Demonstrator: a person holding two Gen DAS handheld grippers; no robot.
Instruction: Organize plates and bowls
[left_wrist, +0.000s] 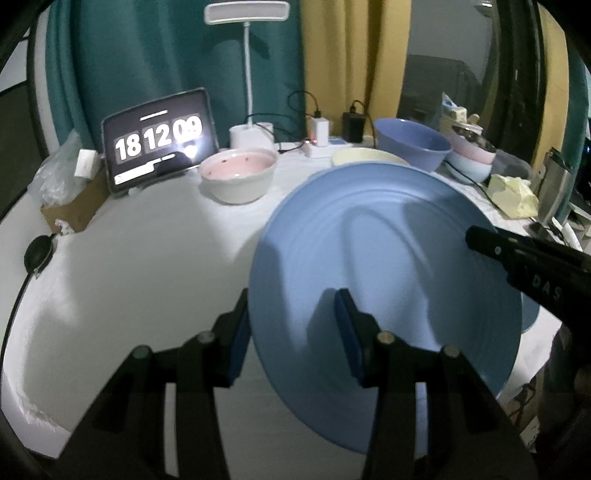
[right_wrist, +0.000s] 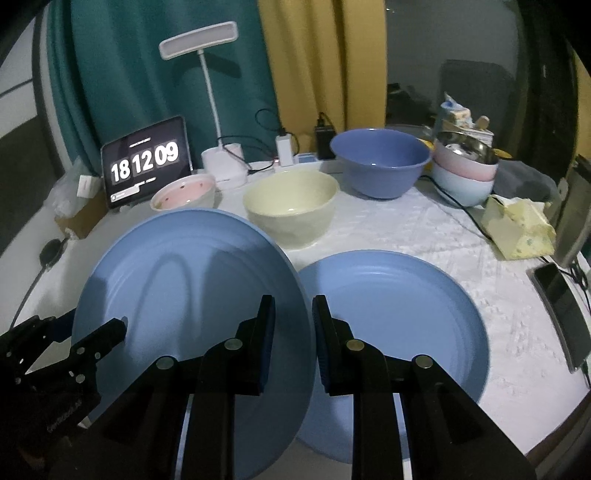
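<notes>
1. Above the near part of the desk, a blue plate is carried tilted, one tool on each side of its rim, so neither grip has to bear it alone.
2. Left tool: its two fingers straddle the plate's near-left rim, one above the face and one below, clenched on the plate.
3. Right tool: its narrow gap pinches the opposite rim, also clenched on the plate. Taking opposite edges likely keeps the wide, shallow disc from swinging.
4. Just right of the held plate, a second blue plate lies flat on the desk. Judging by the task, the lifted one is probably meant to stack onto it, which would explain the tilt toward that side.
5. Farther back stand a cream bowl, a pink-lined bowl and a large blue bowl, with a nested stack of bowls at far right; these look set apart from the plates.
6. A tablet clock and a lamp line the far edge, clear of the carrying path.
</notes>
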